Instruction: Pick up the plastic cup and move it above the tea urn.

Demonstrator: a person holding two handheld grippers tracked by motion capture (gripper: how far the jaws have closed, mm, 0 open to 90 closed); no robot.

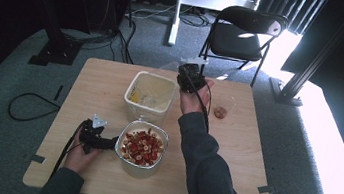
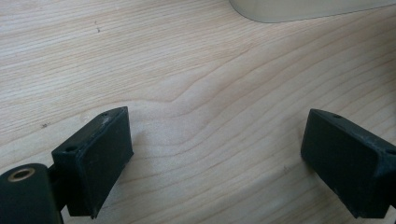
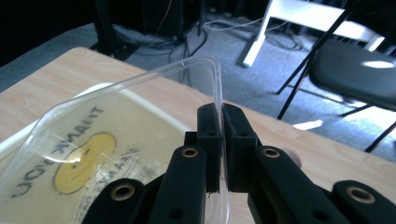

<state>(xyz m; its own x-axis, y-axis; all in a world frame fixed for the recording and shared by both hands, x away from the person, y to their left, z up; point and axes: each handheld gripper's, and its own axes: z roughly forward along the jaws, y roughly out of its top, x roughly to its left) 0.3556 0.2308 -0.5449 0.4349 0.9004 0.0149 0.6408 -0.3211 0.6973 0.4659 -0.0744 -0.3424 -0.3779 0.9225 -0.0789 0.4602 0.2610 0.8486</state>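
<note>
Right jaws: I am clenching them on the rim of a clear plastic lid (image 3: 140,93), the edge running straight up between the two pads in the right gripper view; a round yellow sticker with reversed lettering is showing through the lid.
Left jaws: I am holding them released and wide apart, nothing between them, bare wood table (image 2: 196,70) beneath and a pale container wall at the top edge of the left gripper view.
Right gripper (image 1: 189,74): I am lifting it over the far right corner of the empty white tub (image 1: 150,94), my right hand reaching across the table.
Left gripper (image 1: 98,140): I am resting it low on the table, pointing at the left side of the tub of red fruit slices (image 1: 142,148), just beside its wall.
Key relation: the lid is hanging from my right jaws by one edge, its face tilting down and toward the empty tub; the filled tub is lying nearer to me, directly between the empty tub and the table's near edge.
Nearer hand: my left is the closer one to the filled tub, my right the closer one to the empty tub.
Also on the table: a small clear cup (image 1: 221,111) with something reddish inside, well right of the tubs.
Judgement: wherever the lid is going next, I am having to swing its free edge, since my grip is pinching only one side.
</note>
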